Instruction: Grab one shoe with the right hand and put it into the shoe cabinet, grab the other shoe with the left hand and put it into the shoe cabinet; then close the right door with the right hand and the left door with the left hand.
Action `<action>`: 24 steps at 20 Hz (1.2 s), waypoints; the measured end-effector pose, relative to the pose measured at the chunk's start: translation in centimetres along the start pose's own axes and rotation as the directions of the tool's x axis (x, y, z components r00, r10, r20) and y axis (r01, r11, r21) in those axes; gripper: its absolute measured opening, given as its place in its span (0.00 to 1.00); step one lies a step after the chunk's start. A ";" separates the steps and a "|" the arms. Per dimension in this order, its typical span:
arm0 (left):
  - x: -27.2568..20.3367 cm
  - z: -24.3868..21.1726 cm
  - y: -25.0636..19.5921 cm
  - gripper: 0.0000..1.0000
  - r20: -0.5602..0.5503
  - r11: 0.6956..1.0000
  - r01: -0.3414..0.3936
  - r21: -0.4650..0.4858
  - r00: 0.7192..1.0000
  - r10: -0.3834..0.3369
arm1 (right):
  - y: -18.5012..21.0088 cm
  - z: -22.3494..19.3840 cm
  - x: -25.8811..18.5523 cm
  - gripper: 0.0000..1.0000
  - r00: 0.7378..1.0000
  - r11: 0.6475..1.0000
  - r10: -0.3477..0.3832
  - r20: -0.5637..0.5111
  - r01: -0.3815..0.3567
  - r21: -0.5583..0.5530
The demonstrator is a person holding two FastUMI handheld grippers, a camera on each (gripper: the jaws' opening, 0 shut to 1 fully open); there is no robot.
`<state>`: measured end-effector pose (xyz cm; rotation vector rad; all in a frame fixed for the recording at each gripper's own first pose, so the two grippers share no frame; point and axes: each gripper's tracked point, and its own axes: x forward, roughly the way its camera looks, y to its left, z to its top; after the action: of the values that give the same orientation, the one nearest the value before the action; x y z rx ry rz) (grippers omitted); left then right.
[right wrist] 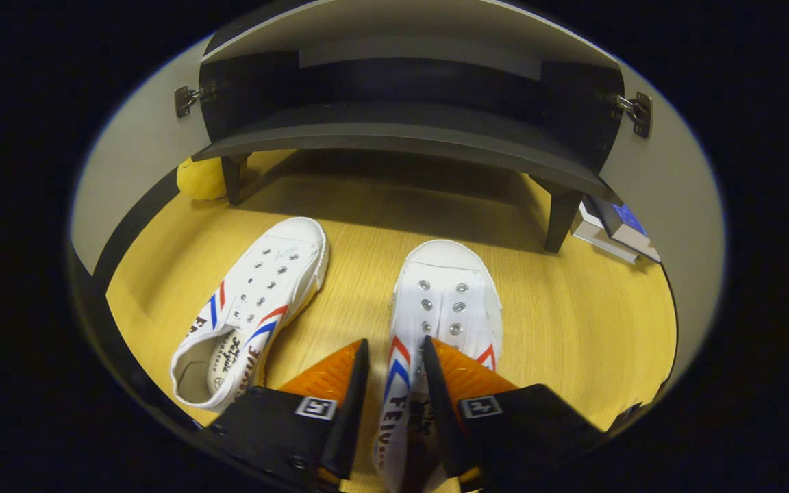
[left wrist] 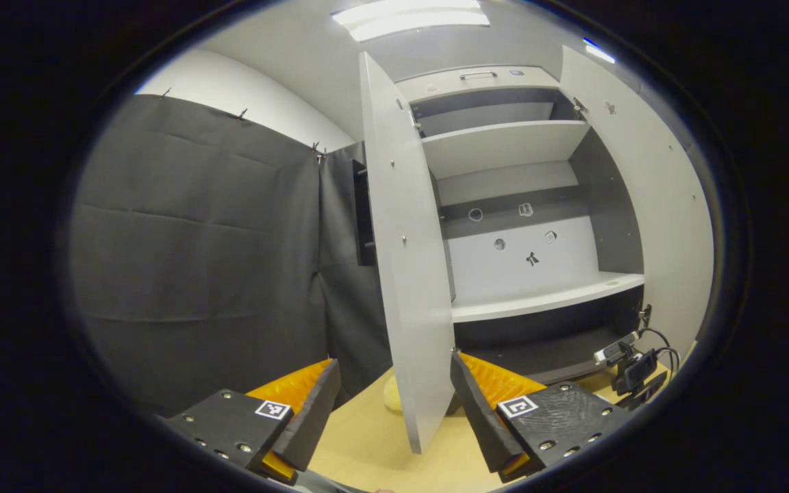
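Two white canvas shoes with red and blue side stripes lie on the wooden floor in front of the shoe cabinet (right wrist: 401, 130). In the right gripper view, my right gripper (right wrist: 394, 346) is shut on the side wall of the right-hand shoe (right wrist: 446, 301), one finger outside it and the other inside its opening. The other shoe (right wrist: 257, 294) lies apart to the left, toe toward the cabinet. The left gripper view has my left gripper (left wrist: 393, 359) open with nothing in it, raised before the cabinet. There the left door (left wrist: 401, 274) and right door (left wrist: 648, 205) stand open on bare shelves (left wrist: 545, 298).
A yellow soft object (right wrist: 199, 178) sits by the cabinet's left foot (right wrist: 233, 179). A flat box (right wrist: 617, 222) lies beside the right foot (right wrist: 560, 219). A small camera with cables (left wrist: 631, 366) stands on the floor near the right door. Black cloth walls the left side.
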<state>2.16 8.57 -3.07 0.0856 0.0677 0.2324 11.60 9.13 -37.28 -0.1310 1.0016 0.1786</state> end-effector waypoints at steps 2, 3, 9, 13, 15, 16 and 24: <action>0.0 0.0 -0.2 0.93 0.000 1.000 0.003 0.000 1.000 -0.003 | 0.3 -0.1 -0.7 0.28 1.000 1.000 0.018 -0.004 -0.018 0.009; 0.0 0.1 -0.3 0.94 0.001 1.000 0.006 -0.002 1.000 -0.006 | 0.3 0.1 0.4 0.29 1.000 0.999 0.030 -0.002 -0.029 0.040; -0.5 0.5 -1.1 0.93 0.012 1.000 0.029 0.007 1.000 -0.029 | 0.3 1.0 -1.6 0.02 0.997 0.996 0.047 0.056 -0.051 0.073; -0.4 0.6 -2.2 0.93 0.010 0.998 0.055 -0.005 0.998 -0.055 | -0.4 2.9 -4.4 0.02 0.989 0.987 0.089 0.117 -0.104 0.122; -0.4 1.1 -2.9 0.94 0.024 0.998 0.070 -0.002 0.997 -0.070 | -0.5 3.9 -5.8 0.02 0.984 0.985 0.100 0.148 -0.119 0.125; -0.3 1.4 -3.4 0.93 0.031 0.997 0.080 -0.001 0.996 -0.080 | -0.4 4.5 -6.6 0.02 0.979 0.983 0.110 0.172 -0.133 0.128; 0.0 2.4 -6.3 0.93 0.064 0.987 0.158 -0.009 0.986 -0.157 | -1.1 10.7 -14.4 0.02 0.927 0.966 0.143 0.346 -0.207 0.155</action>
<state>3.75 2.26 -1.22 0.0727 0.0093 0.0722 13.09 8.86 -19.37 0.1609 0.6863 0.2596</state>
